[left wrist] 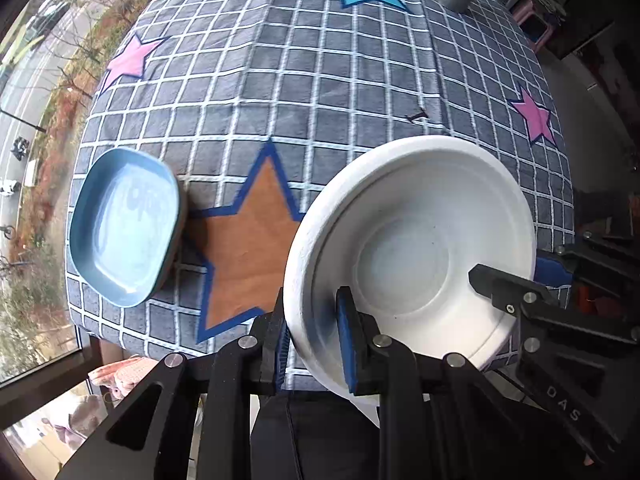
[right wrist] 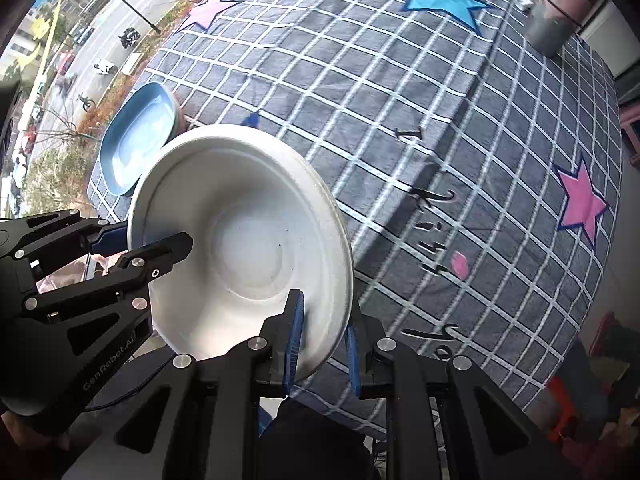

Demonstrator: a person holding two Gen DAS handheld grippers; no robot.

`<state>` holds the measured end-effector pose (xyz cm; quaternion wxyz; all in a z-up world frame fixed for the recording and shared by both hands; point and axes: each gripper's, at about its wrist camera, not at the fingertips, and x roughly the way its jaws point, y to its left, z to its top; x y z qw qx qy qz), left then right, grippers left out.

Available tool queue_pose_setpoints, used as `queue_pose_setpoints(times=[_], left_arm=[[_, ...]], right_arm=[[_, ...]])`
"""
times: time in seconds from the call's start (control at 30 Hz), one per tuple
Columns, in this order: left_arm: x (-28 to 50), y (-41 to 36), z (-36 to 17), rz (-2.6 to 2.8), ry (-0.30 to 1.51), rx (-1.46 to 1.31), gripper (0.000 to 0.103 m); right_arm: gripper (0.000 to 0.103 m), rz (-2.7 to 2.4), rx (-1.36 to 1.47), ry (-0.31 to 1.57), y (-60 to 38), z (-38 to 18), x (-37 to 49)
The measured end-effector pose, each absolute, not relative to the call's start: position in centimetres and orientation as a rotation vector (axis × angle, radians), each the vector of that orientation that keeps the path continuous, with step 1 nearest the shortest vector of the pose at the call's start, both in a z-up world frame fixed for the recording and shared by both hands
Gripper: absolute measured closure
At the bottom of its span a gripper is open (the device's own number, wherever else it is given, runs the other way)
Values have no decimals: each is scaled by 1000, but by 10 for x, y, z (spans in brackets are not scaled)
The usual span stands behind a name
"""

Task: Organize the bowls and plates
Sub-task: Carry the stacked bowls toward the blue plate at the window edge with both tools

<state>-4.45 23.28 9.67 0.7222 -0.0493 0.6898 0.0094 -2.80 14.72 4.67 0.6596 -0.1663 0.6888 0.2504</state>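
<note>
above the checked cloth (left wrist: pixel 320 80), white bowl (left wrist: pixel 404 264) hangs btwn left gripper (left wrist: pixel 312 344) & right gripper (right wrist: pixel 322 344), both clamped on opposite rims.

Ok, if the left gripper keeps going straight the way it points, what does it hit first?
The left gripper is clamped on the white bowl's rim. Straight ahead, past the rim, likely lies the checked tablecloth near the orange star, not the blue plate. Depth is unclear.
</note>
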Motion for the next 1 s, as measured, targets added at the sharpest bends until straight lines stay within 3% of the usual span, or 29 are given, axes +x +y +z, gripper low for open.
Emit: queue_pose_setpoints(times=[1.0], left_arm=[[-61,423,89,156,1523,-210,75]], right_arm=[[82,636,-464,1577,351,32,-31]])
